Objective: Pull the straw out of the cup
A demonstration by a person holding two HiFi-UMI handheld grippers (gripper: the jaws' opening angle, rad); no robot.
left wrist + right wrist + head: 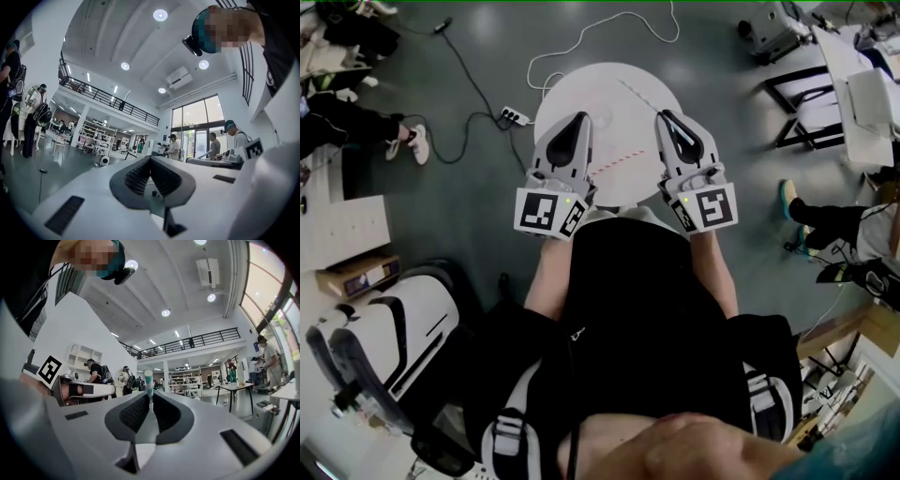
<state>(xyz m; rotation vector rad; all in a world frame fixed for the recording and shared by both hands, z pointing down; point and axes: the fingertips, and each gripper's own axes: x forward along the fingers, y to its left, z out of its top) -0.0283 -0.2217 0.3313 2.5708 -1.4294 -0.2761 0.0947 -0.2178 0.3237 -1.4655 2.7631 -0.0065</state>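
A round white table (572, 94) fills the upper centre of the head view; no cup is visible. The left gripper (150, 158) is on standby, jaws pressed together and empty. The right gripper (150, 395) pinches the teal-and-white striped straw (148, 378) at frame centre. The straw is probably already extracted.

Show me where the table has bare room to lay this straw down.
The table's far left is bare, bordered by its rim and the straw in the right hand-held gripper. Nearer, it is crowded: a red-striped straw lies between that and the left hand-held gripper.
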